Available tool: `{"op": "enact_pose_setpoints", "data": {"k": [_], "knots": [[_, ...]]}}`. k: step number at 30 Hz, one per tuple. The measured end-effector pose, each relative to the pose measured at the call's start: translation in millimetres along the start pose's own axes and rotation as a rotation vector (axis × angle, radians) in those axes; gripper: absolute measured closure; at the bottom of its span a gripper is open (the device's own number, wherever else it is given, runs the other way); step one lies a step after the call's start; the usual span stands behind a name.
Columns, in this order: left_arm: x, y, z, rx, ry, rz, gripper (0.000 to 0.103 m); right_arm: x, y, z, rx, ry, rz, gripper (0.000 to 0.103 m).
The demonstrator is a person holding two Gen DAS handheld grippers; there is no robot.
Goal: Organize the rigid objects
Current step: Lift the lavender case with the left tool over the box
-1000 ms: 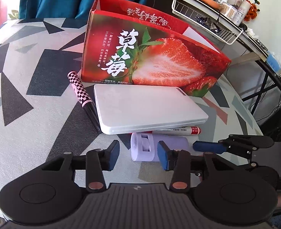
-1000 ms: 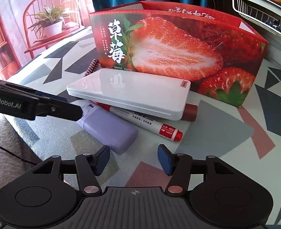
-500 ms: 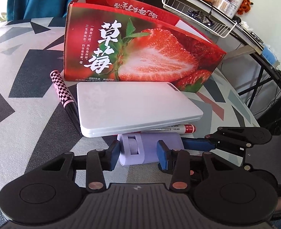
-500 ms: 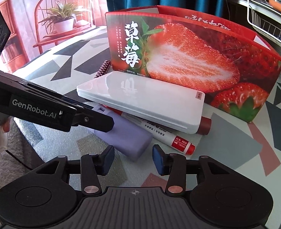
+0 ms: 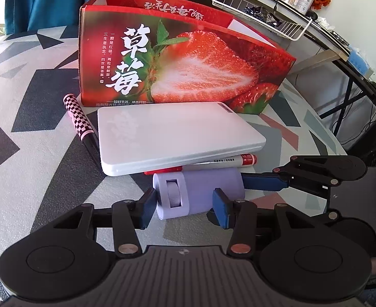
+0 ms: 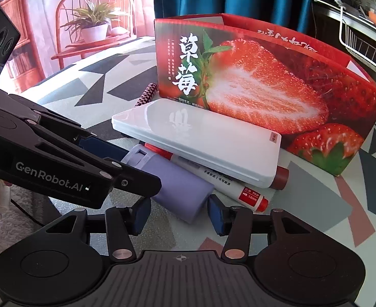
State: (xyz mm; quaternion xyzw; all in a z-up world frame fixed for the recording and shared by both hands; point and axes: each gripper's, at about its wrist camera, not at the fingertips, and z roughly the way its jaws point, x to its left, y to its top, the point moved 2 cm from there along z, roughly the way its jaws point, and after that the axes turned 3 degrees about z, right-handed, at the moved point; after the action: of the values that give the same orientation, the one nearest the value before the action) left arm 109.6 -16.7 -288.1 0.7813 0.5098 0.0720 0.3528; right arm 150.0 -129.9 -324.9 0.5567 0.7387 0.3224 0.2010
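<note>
Left gripper (image 5: pixel 185 204), jaws just widened, straddles the smooth lilac cylinder (image 5: pixel 200 192) unclamped; right gripper (image 6: pixel 179 213), partly open, brackets its other end beneath the glossy white case (image 5: pixel 175 138), before the cardboard strawberry box (image 5: pixel 188 64).

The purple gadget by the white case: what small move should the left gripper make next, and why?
Probably close the left gripper on the purple gadget. Its jaws have just been opening and straddle the gadget's wheel end without visibly pressing, so nothing is gripped yet. The gadget lies beside the red marker that pokes out from under the white case.
</note>
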Motion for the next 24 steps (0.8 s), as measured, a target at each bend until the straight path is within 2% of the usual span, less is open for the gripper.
{"op": "enact_pose_setpoints", "data": {"k": [5,15,24], "knots": [[-1,2,-11,-0.006,0.002,-0.018,0.053,9,3,-11,-0.010,-0.005,-0.039,0.061],[-12,18,-38,-0.103,-0.019,-0.010,0.053,9,16,-42,-0.104,-0.035,-0.052,0.061],[-14,45,-58,-0.207,0.001,0.002,0.054,0,44,-60,-0.213,-0.081,-0.068,0.078]]}}
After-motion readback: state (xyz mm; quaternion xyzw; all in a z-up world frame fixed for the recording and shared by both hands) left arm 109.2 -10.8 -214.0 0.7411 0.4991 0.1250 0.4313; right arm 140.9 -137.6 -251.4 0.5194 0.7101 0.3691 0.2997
